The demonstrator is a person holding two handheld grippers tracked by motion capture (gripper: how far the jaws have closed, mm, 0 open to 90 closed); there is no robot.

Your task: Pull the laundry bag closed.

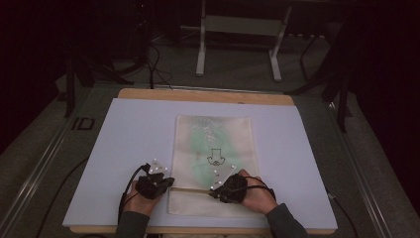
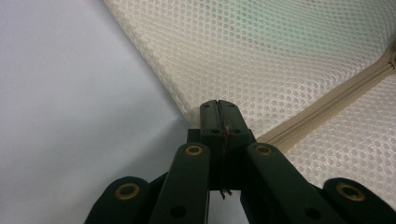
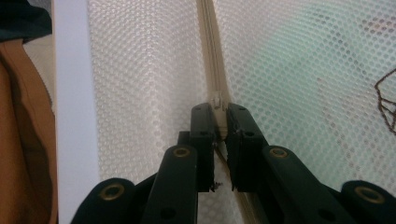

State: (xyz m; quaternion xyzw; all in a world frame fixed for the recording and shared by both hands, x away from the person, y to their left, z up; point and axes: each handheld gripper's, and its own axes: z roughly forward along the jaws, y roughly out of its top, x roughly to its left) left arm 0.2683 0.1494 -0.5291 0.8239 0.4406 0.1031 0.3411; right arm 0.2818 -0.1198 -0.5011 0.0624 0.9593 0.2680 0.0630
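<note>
I see a pale lavender-white worktop [image 1: 124,148] on a wooden board, with dark floor around it. A cream mesh bag [image 1: 214,163] lies flat in the middle of the worktop, reaching from mid-depth down to its near edge; something pale green shows through the mesh, along with a small dark line drawing. A beige zipper [image 1: 190,189] runs across the bag close to the near edge.

My left gripper [image 1: 168,182] sits at the bag's left edge, level with the zipper. In the left gripper view its jaws are pressed together, pinching the edge of the mesh bag [image 2: 261,56] beside the zipper [image 2: 327,105].

My right gripper [image 1: 214,191] rests on the zipper line, right of the bag's middle. In the right gripper view its jaws are nearly together, gripping the small zipper pull [image 3: 218,100] on the zipper [image 3: 212,46].
</note>
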